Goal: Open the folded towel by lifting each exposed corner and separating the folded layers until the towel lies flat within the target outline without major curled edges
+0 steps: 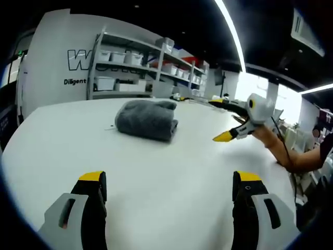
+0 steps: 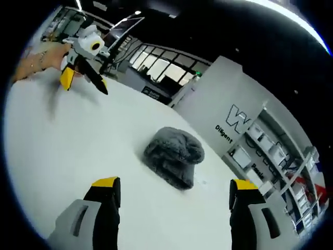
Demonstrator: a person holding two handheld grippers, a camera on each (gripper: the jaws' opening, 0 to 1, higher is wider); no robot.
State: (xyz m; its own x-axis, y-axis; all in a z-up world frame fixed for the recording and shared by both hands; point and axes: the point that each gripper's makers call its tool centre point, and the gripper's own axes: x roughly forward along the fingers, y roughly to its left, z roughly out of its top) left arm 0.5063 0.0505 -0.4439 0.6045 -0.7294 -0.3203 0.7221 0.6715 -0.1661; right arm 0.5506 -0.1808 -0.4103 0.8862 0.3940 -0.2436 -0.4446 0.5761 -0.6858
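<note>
A folded dark grey towel [image 1: 147,120] lies in a thick bundle on the white table [image 1: 171,166], a short way ahead of my left gripper [image 1: 169,179], whose yellow-tipped jaws stand wide apart with nothing between them. To the towel's right hovers my right gripper [image 1: 221,119], held by a person's hand, its jaws spread and empty. In the right gripper view the towel [image 2: 173,153] sits just beyond my right gripper [image 2: 175,183], which is open above the table [image 2: 78,140]. My left gripper [image 2: 83,83] appears far off at the upper left, open and held in a hand.
Metal shelves [image 1: 130,67] with white bins stand behind the table, next to a white wall with dark lettering [image 2: 237,122]. A person's forearm [image 1: 307,156] and a cable reach in over the table's right side.
</note>
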